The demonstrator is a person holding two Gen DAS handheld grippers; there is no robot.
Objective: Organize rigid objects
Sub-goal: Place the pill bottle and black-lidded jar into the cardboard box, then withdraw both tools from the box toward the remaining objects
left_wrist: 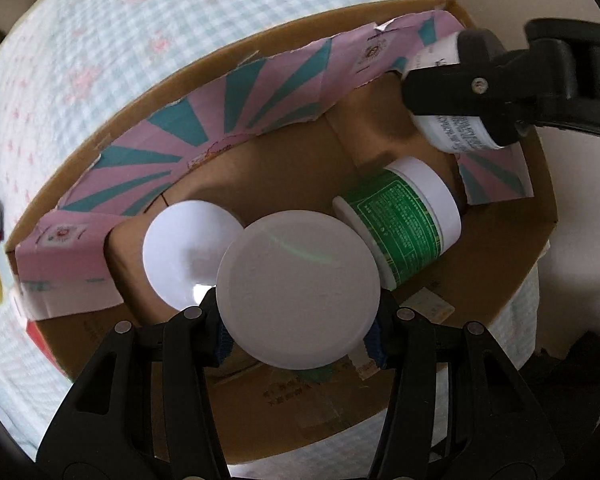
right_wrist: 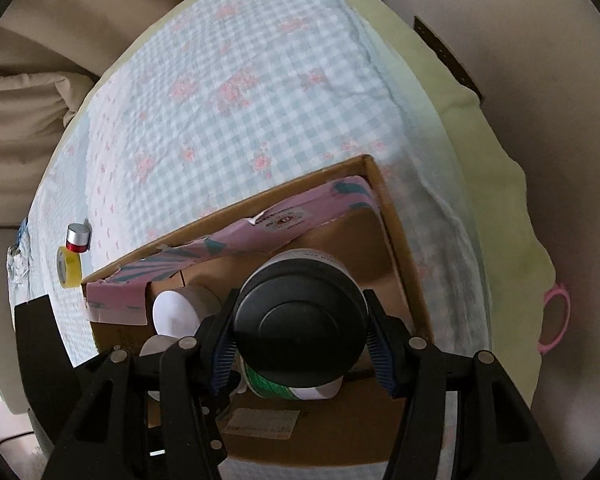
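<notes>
We have both grippers over the box (left_wrist: 512, 240): the left gripper (left_wrist: 300, 320) is clamped on a white-lidded jar (left_wrist: 298, 292), the right gripper (right_wrist: 300, 342) on a black-capped jar (right_wrist: 300, 326) hanging at the box's 1 o'clock corner. The green jar (left_wrist: 404, 224) lies on its side at 3 o'clock from ours, nearly touching, with another white lid (left_wrist: 188, 256) at 9. Lowering ours could knock either, and the smooth round sides might slip between the pads.
</notes>
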